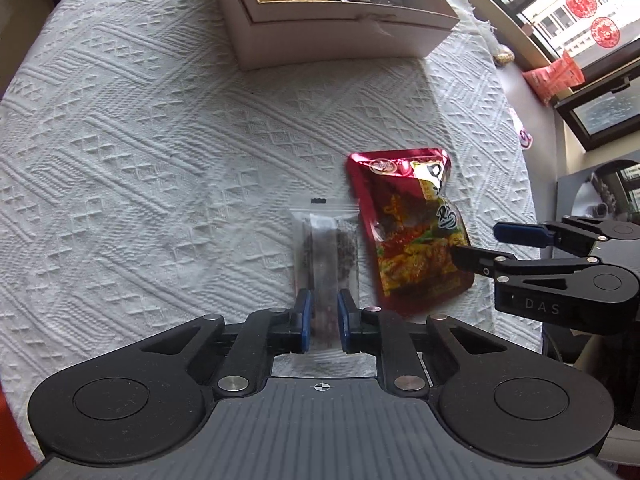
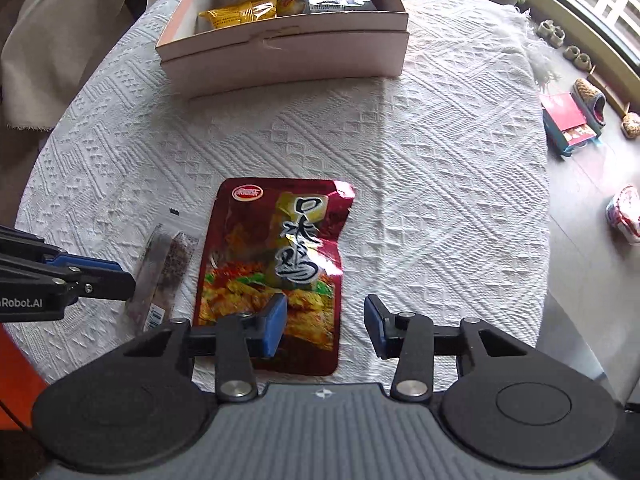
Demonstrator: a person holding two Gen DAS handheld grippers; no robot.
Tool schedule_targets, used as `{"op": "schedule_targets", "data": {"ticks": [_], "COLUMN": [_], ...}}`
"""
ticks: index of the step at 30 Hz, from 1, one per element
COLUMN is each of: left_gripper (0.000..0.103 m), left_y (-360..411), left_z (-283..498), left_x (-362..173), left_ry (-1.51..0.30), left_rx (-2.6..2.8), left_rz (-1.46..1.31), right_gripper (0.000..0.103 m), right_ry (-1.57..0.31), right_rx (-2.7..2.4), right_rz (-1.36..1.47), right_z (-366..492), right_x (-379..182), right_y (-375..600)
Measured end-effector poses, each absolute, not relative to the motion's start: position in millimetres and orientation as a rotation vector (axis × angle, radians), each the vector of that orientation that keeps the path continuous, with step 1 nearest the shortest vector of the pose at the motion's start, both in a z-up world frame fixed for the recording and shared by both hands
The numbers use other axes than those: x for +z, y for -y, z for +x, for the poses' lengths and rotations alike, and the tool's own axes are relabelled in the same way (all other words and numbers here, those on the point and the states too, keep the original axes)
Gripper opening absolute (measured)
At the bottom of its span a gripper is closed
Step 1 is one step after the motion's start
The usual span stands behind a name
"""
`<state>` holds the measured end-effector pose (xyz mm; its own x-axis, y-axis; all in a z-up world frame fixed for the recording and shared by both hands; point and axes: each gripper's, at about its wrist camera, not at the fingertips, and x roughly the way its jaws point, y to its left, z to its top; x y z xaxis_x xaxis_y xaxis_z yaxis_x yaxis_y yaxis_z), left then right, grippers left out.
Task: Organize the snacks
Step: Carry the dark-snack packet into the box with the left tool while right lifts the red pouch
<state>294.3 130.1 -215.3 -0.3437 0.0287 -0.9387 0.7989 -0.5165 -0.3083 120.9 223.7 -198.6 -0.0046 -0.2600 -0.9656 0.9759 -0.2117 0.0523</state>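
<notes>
A clear packet (image 1: 326, 248) of dark snack strips lies lengthwise on the white tablecloth (image 1: 160, 160). My left gripper (image 1: 325, 312) is shut on its near end, blue pads pinching the middle strip. In the right wrist view, the left gripper (image 2: 124, 276) comes in from the left onto that packet (image 2: 168, 264). A red foil pouch (image 2: 276, 248) lies flat just right of it. My right gripper (image 2: 326, 326) stands open over the pouch's near right corner, one finger above the pouch and the other beyond its edge. A cardboard box (image 2: 280, 56) holding several snacks sits at the table's far side.
The round table's edge curves close on the right, with slippers and a red box (image 2: 568, 124) on the floor beyond. A chair draped in beige cloth (image 2: 60, 40) stands at the far left. Bare tablecloth lies between the packets and the box (image 1: 340, 40).
</notes>
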Motion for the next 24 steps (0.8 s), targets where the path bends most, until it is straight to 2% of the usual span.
{"op": "schedule_targets", "data": {"ticks": [1,3,7,11,13,16,18,21,23,24], "left_gripper": [0.018,0.017,0.020,0.024,0.043,0.061,0.070,0.068,0.063,0.049], "left_y": [-132.1,-135.0,-133.8,-138.4,-141.0,-142.2,-141.9,-141.1,-141.0,-141.2], "left_z": [294.0,296.0,293.6,267.8,256.2,244.0,241.4,243.1,245.8,248.7], "left_x": [-215.5,-216.7,-221.5,-225.2,-226.4,-231.0,-232.0,-232.6,-232.2,-231.4], "left_ry": [-1.094,-1.094,-1.166,-0.975,-0.924,-0.908,-0.922,-0.921,-0.918,-0.904], "left_rx": [-1.898,-1.890,-1.888,-1.871,-1.880,-1.885,-1.893,-1.894,-1.894,-1.884], "left_rz": [1.365,1.365,1.288,1.348,1.369,1.412,1.417,1.407,1.400,1.397], "right_gripper": [0.064,0.078,0.078,0.078,0.078,0.078,0.078,0.078,0.078,0.078], "right_ry": [-0.886,-0.869,-0.843,-0.814,-0.818,-0.842,-0.861,-0.862,-0.851,-0.846], "right_rx": [-1.458,-1.464,-1.482,-1.531,-1.545,-1.549,-1.548,-1.547,-1.545,-1.543], "right_rz": [1.167,1.157,1.181,1.239,1.239,1.227,1.223,1.238,1.251,1.254], "right_z": [119.6,117.5,114.9,103.0,99.5,96.3,94.9,92.5,91.6,91.8], "right_x": [-197.6,-195.8,-198.5,-204.1,-203.3,-203.4,-205.5,-209.3,-210.8,-210.8], "right_y": [-227.0,-229.0,-218.9,-212.8,-214.1,-219.1,-222.5,-227.2,-228.4,-228.8]}}
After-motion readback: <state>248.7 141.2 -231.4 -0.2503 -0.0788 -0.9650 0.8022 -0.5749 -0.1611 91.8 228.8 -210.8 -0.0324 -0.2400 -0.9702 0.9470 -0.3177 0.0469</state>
